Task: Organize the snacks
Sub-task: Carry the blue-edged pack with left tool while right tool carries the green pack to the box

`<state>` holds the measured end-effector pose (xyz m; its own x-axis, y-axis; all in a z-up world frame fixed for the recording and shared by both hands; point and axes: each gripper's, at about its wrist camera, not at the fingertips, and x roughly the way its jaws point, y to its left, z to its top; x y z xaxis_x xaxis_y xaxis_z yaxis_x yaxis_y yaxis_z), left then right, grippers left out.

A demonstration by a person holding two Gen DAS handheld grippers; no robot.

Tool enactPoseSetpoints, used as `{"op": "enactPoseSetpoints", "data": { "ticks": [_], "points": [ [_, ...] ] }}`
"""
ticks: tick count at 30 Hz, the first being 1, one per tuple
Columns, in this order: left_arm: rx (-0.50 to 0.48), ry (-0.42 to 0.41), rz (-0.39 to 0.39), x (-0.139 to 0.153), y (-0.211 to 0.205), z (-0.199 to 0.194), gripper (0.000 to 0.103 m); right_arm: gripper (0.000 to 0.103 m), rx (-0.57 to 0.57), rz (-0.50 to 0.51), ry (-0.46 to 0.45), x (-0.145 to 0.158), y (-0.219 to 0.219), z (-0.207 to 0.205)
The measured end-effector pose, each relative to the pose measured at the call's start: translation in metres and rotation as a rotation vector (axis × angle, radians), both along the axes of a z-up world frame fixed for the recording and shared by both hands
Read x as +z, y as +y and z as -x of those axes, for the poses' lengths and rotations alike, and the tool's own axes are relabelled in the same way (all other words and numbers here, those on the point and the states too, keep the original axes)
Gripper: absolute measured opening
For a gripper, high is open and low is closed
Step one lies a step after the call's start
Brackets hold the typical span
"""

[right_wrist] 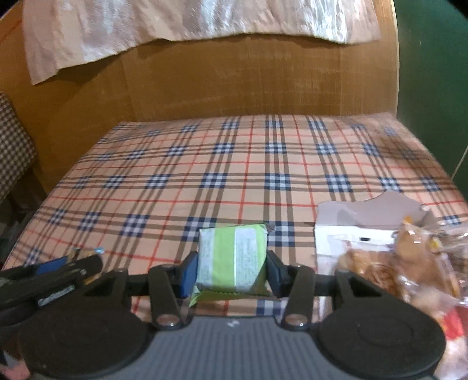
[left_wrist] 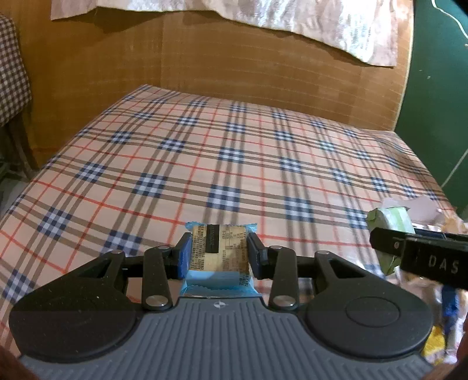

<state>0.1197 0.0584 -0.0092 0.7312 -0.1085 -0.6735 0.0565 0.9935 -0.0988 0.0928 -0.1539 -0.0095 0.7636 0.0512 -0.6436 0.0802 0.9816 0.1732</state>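
My left gripper [left_wrist: 219,252] is shut on a blue-edged snack packet [left_wrist: 218,248] with tan printed back, held just above the plaid cloth [left_wrist: 204,152]. My right gripper [right_wrist: 231,270] is shut on a green and white snack packet [right_wrist: 232,258], held above the cloth near its front edge. The right gripper [left_wrist: 389,247] with the green packet [left_wrist: 389,217] shows at the right of the left wrist view. The left gripper [right_wrist: 52,276] shows at the lower left of the right wrist view.
A torn white box [right_wrist: 359,231] and clear bags of brown pastries [right_wrist: 409,263] lie at the right front of the cloth. A wooden headboard [right_wrist: 234,73] with a draped pale cloth [right_wrist: 175,20] stands behind. A checkered chair [left_wrist: 11,73] is at left.
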Motion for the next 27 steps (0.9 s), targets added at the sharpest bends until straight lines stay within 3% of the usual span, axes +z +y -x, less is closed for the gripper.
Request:
{"op": "enactPoseSetpoints", "data": {
  "ticks": [14,27],
  "points": [
    [-0.079,-0.043,0.018,0.034,-0.05,0.077,0.045,0.047,0.004,0.017,-0.069,0.028,-0.02,0.084],
    [-0.191,-0.063,0.039,0.055,-0.102,0.12,0.045,0.047,-0.065,0.014,-0.104,0.038,-0.055,0.139]
  ]
}}
